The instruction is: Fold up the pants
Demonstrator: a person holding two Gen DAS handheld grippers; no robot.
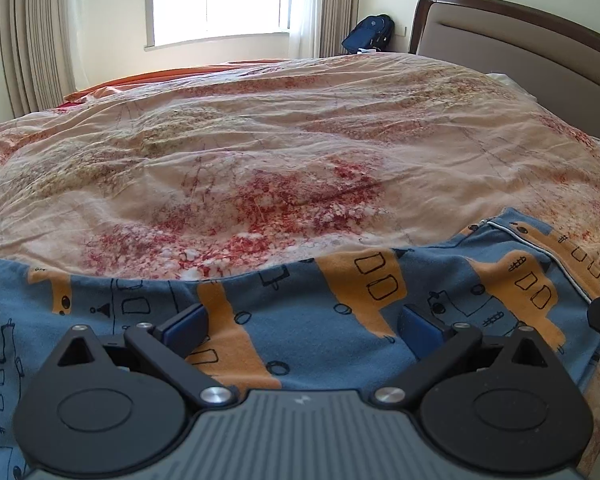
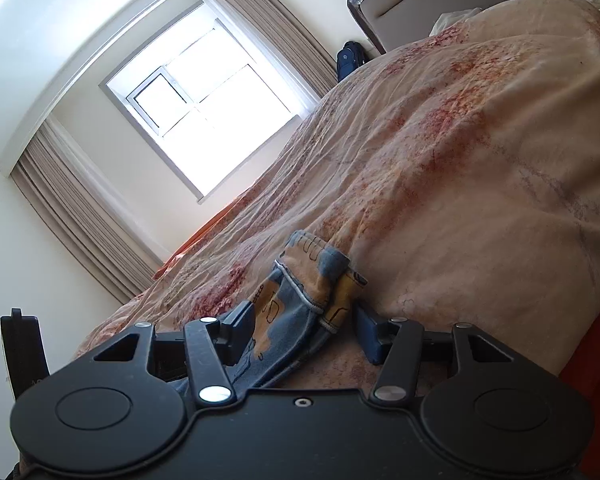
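Big bed [image 1: 260, 152] with a floral duvet fills most of both views, headboard [image 1: 520, 36] off at 2 o'clock. The pants [image 1: 300, 312], blue with orange truck prints, lie spread along the near edge at 6 o'clock, probably laid flat for folding. Left gripper [image 1: 302, 326] hovers over them, jaws wide, nothing pinched. Right gripper [image 2: 304, 330] straddles a bunched end of the fabric, pads not pressing on it yet.

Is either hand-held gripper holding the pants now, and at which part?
Neither clearly holds. The left hand-held gripper stands open above the pants. A bunched edge lies between the right hand-held gripper's open jaws; no pad visibly presses on it.
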